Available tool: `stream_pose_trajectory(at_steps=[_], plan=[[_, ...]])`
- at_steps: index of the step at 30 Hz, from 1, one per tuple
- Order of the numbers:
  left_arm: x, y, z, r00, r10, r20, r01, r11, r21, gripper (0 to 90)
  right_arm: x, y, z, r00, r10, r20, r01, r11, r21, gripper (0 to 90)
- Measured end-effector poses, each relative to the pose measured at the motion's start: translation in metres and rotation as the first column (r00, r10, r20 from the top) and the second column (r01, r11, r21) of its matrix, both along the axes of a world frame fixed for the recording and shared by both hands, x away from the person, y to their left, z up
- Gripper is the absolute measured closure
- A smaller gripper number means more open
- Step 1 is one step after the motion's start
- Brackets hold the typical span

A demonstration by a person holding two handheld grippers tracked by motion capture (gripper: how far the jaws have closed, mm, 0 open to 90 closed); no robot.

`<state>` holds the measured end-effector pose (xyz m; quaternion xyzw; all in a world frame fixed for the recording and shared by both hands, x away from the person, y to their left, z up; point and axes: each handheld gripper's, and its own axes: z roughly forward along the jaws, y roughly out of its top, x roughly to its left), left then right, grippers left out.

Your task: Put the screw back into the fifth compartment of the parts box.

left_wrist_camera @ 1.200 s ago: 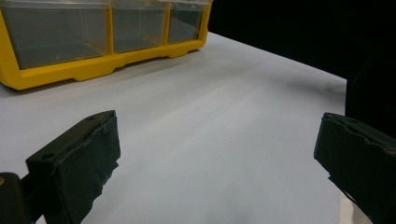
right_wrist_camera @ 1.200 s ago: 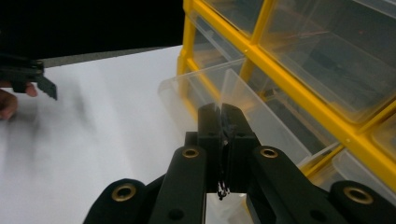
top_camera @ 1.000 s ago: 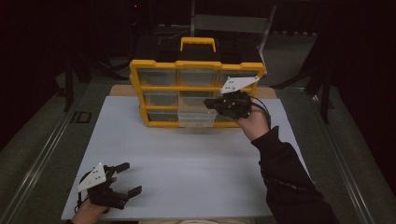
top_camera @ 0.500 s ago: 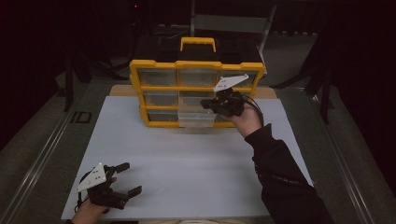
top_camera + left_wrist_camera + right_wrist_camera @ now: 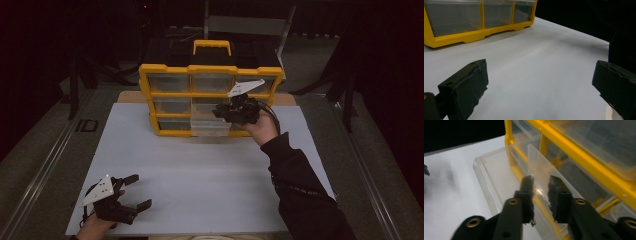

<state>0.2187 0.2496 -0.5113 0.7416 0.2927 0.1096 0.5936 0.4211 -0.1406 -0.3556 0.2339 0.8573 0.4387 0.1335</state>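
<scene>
A yellow organizer (image 5: 146, 90) with clear drawers stands upright at the far side of the white board (image 5: 210, 170). Its bottom middle drawer (image 5: 210, 128) is pulled out a little. My right gripper (image 5: 218, 113) is at the organizer's front, just above that drawer. In the right gripper view the right gripper (image 5: 541, 181) has just been opening its jaws; a clear drawer wall (image 5: 537, 160) runs between them and the pads stand off it. My left gripper (image 5: 141, 191) rests wide open at the near left edge, and nothing lies between the left gripper (image 5: 540, 72) jaws.
Behind the organizer sits a dark case with a yellow handle (image 5: 212, 46). Metal rails (image 5: 45, 165) run along both sides of the board. The person's dark sleeve (image 5: 300, 195) crosses the right part of the board.
The right gripper has shifted slightly left and down along the organizer's front. The left gripper has not moved.
</scene>
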Motion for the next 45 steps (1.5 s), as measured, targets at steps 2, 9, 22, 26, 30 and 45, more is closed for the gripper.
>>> stream_pose_trajectory(at_steps=[2,9,22,26,30,45], plan=[[0.000,0.000,0.000,1.0000,0.000,0.000,0.000,1.0000,0.001,1.3,-0.005,-0.005,0.006,0.9999,-0.004,0.011,0.003,1.000,0.024,58.8],[0.000,0.000,0.000,1.0000,0.000,-0.001,0.000,1.0000,0.003,1.3,-0.020,-0.016,0.015,0.9993,-0.025,0.028,0.023,0.997,0.078,35.6],[0.000,-0.001,0.000,1.0000,0.000,-0.002,0.000,1.0000,0.006,1.3,-0.053,-0.050,0.007,0.9986,-0.046,0.024,0.042,0.988,0.149,14.4],[0.000,-0.001,0.000,1.0000,0.000,-0.002,0.000,1.0000,0.004,1.3,-0.061,-0.063,-0.005,0.9978,-0.063,0.019,0.059,0.985,0.163,14.4],[0.000,-0.001,0.000,1.0000,0.002,-0.001,-0.002,1.0000,0.005,1.3,-0.069,-0.073,-0.024,0.9980,-0.064,-0.001,0.063,0.986,0.153,14.3],[0.000,-0.001,0.000,1.0000,0.004,-0.003,-0.004,1.0000,0.004,1.3,-0.097,-0.108,-0.090,0.9939,-0.087,-0.068,0.096,0.986,0.137,14.7]])
